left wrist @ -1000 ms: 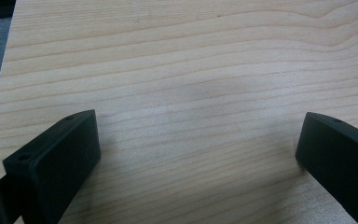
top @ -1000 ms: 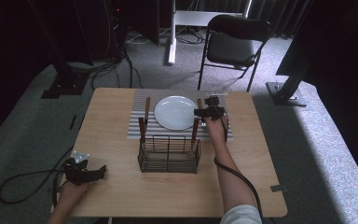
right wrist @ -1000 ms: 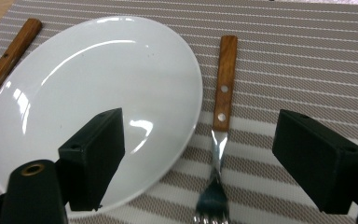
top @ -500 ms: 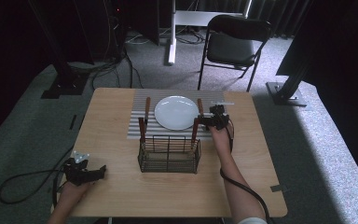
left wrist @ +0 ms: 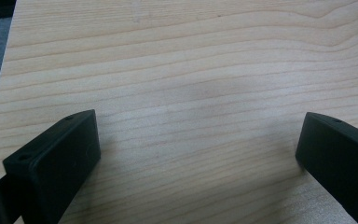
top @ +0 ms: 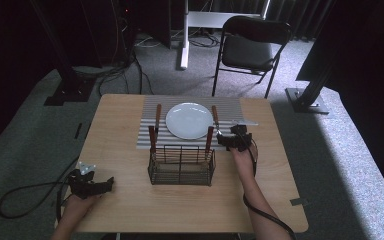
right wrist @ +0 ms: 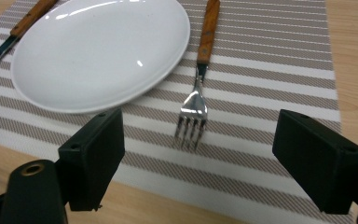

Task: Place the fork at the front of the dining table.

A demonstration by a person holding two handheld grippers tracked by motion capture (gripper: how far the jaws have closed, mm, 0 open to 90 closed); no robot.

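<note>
A white plate [top: 189, 120] lies on a striped placemat [top: 230, 107]. A wooden-handled fork [top: 214, 117] is to its right and a wooden-handled knife [top: 157, 117] to its left. My right gripper [top: 232, 139] hovers open just short of the fork's tines, at the mat's near right part. In the right gripper view the fork [right wrist: 200, 70] lies between and beyond the open jaws of the right gripper [right wrist: 200, 158], untouched, with the plate [right wrist: 98, 51] and knife [right wrist: 23, 23] at the left. My left gripper [top: 92, 185] rests open at the table's near left corner. In its own view the left gripper [left wrist: 196, 158] is over bare wood.
A black wire basket [top: 181, 165] stands in front of the placemat, with two wooden-handled pieces rising at its far corners. A folding chair [top: 250, 50] stands beyond the table [top: 130, 210]. Cables trail from both grippers off the near edge.
My right gripper has drawn back toward the near edge and slightly right, away from the fork's handle. The fork stays on the mat. The left gripper has not moved.
</note>
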